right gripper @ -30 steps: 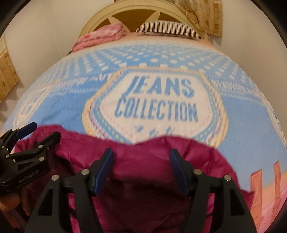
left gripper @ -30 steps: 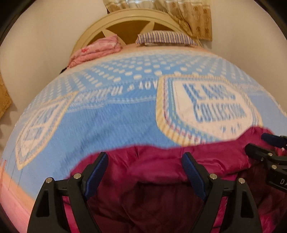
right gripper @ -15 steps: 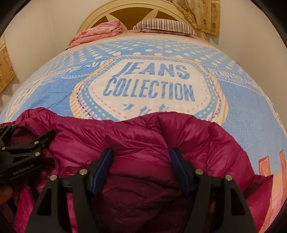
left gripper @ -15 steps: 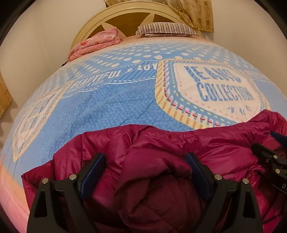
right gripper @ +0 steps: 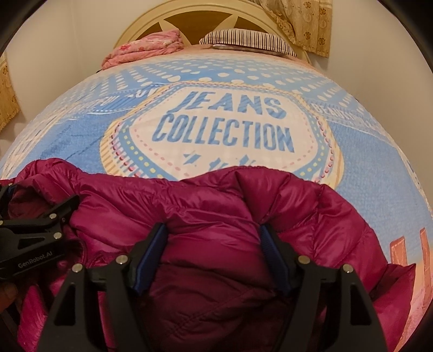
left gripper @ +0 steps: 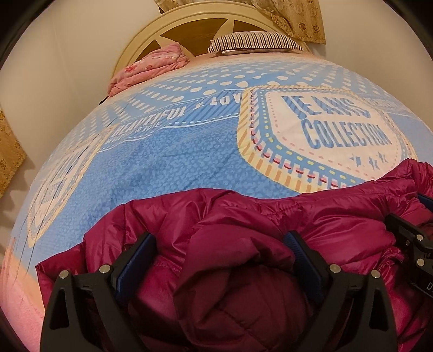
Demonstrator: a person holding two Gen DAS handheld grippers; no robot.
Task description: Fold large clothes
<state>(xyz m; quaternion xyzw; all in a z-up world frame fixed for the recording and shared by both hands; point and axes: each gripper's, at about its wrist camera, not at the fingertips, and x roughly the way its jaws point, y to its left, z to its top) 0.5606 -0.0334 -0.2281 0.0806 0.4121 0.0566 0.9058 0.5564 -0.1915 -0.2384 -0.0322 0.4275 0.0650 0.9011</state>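
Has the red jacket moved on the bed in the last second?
Yes. The red jacket has spread further up the blanket toward the headboard; its edge now reaches the marks under the "JEANS COLLECTION" print.

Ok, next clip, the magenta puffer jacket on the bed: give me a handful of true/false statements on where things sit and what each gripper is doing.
1. The jacket lies on a blue bedspread printed JEANS COLLECTION. True.
2. The left gripper hangs free above bare bedspread. False: jacket fabric bulges between its wide-set fingers.
3. The right gripper has a fold of jacket between its fingers. True.
4. The striped pillow lies on top of the jacket. False: it sits far off by the headboard.
5. A pink bundle sits beside the striped pillow. True.
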